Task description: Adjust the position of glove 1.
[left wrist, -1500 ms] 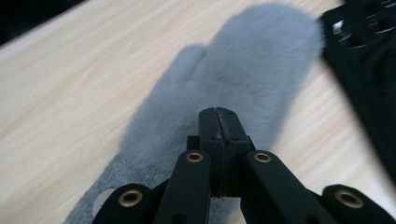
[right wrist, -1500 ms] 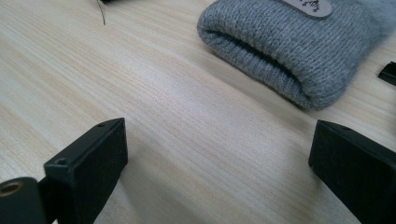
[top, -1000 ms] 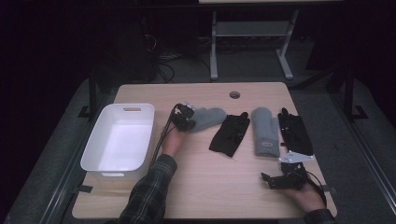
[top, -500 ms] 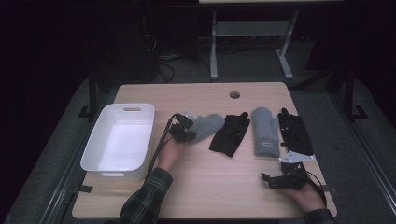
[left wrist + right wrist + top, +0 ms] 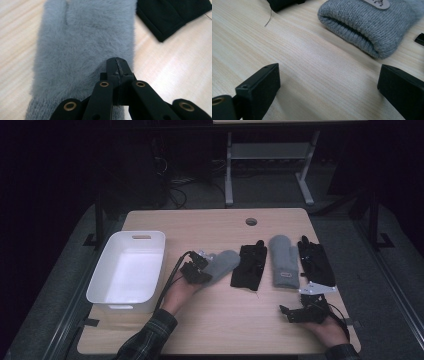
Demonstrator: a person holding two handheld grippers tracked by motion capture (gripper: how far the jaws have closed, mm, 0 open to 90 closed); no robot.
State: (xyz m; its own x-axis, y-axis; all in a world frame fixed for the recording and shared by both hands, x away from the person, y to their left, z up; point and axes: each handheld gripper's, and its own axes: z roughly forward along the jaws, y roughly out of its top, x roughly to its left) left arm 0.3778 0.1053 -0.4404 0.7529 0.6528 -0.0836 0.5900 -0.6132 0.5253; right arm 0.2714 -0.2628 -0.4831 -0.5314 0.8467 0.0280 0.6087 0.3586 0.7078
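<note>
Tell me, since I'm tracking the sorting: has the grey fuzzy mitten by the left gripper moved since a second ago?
Yes. The grey fuzzy mitten, gripped by the left gripper, has slid toward the near edge, away from the table's round hole.

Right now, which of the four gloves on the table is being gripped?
The fluffy grey mitten, leftmost in the row, nearest the white bin. The left gripper is shut on its cuff; the other three lie untouched.

A white bin (image 5: pixel 127 270) sits at the left of the wooden counter (image 5: pixel 225 320). Right of center lie 2 black gloves (image 5: pixel 249 266) (image 5: pixel 315 262), with a grey knitted mitten (image 5: pixel 283 261) between them.
</note>
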